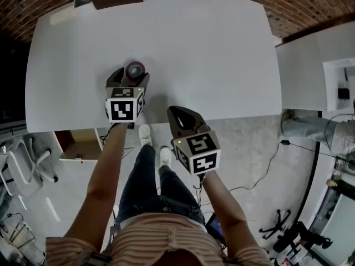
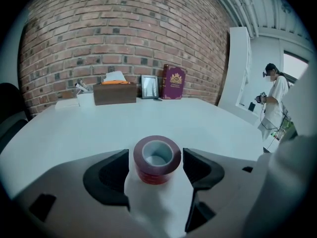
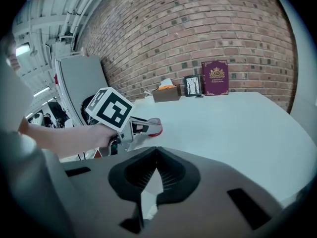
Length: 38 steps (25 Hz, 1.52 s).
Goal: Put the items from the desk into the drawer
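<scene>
Drawer (image 1: 77, 144) open under table (image 1: 211, 54) left end. L gripper (image 1: 131, 81): jaws apart, straddling dark-red tape roll (image 2: 157, 158), which lies flat on table nr front edge, hole up. R gripper (image 3: 156, 152): jaws together, empty, held off table's front edge, over floor.

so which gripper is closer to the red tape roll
Left. The left gripper has its jaws either side of the red tape roll; the right gripper sits back at the desk edge.
</scene>
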Motion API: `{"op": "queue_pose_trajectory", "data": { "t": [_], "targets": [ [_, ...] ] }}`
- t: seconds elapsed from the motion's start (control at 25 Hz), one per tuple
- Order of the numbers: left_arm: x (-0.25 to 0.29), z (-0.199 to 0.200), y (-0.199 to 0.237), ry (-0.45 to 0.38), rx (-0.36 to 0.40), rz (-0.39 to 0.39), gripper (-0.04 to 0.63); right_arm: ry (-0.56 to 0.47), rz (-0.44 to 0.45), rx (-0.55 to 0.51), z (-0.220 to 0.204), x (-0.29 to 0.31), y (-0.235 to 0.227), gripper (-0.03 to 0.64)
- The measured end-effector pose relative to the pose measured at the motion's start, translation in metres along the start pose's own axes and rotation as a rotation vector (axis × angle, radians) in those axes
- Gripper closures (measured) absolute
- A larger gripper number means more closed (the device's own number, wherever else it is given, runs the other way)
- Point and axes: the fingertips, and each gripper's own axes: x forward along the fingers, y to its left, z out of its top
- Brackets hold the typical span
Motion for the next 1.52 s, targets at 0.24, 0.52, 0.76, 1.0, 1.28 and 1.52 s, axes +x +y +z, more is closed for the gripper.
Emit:
{"op": "queue_pose_trajectory", "data": {
  "t": [0.24, 0.52, 0.76, 1.0, 1.28, 1.52],
  "targets": [
    [0.010, 0.003, -0.004, 0.007, 0.024, -0.013, 0.275, 0.033, 0.021, 0.025, 0.009, 0.030, -0.007, 0.600],
    [0.019, 0.002, 0.001, 0.015, 0.018, 0.001, 0.275, 0.106, 0.021, -0.003, 0.010, 0.053, -0.011, 0.600],
    [0.021, 0.004, 0.002, 0.020, 0.025, 0.017, 0.275, 0.155, 0.019, -0.014, 0.009, 0.060, -0.015, 0.600],
    [0.023, 0.003, 0.003, 0.035, 0.024, 0.024, 0.276, 0.172, 0.004, -0.006, 0.007, 0.064, -0.024, 0.600],
    [0.012, 0.019, 0.002, -0.002, 0.007, 0.035, 0.276, 0.173, 0.011, -0.006, 0.009, 0.060, -0.025, 0.600],
    [-0.015, 0.033, -0.001, -0.046, 0.006, 0.050, 0.276, 0.164, 0.025, -0.026, 0.011, 0.050, -0.015, 0.600]
  ]
}}
